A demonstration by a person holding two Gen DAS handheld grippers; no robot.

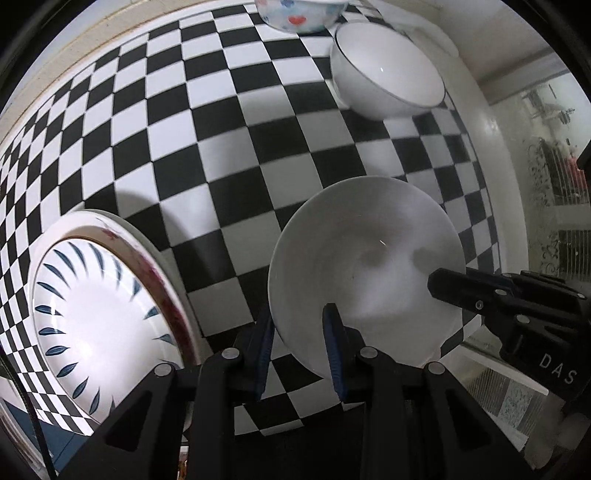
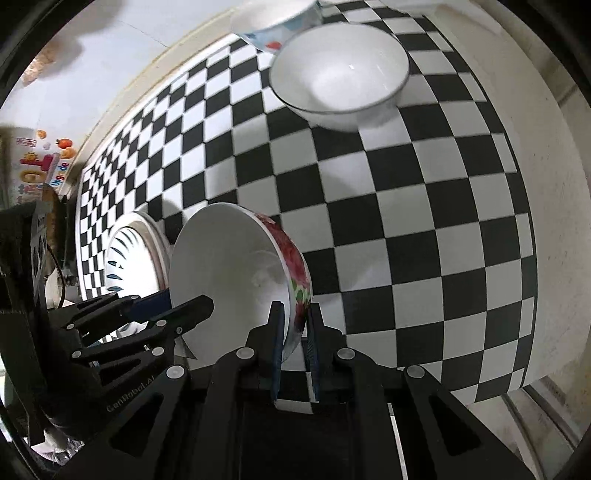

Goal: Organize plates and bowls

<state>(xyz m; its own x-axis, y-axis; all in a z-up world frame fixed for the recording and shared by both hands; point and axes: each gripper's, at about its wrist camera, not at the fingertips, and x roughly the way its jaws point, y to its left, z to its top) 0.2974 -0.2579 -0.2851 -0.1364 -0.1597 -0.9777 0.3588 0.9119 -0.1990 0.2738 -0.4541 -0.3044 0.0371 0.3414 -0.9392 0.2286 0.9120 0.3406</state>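
My left gripper (image 1: 299, 347) grips the near rim of a white bowl (image 1: 369, 258) with a red floral outside (image 2: 295, 258), one finger inside, one outside. My right gripper (image 2: 295, 332) is shut on the opposite rim of the same bowl (image 2: 229, 266); its black finger (image 1: 465, 288) shows in the left wrist view. A stack of plates, the top one with blue leaf marks (image 1: 99, 314), lies to the left; it also shows in the right wrist view (image 2: 129, 258). A white bowl with a dark rim (image 1: 388, 70) (image 2: 340, 70) and a bowl with red and blue marks (image 1: 299, 14) (image 2: 273, 37) stand farther off.
Everything sits on a black-and-white checkered cloth (image 1: 221, 147) (image 2: 424, 221). The table's pale edge (image 1: 495, 147) runs along the right, with a glass door beyond. A wall with stickers (image 2: 40, 162) is at the left.
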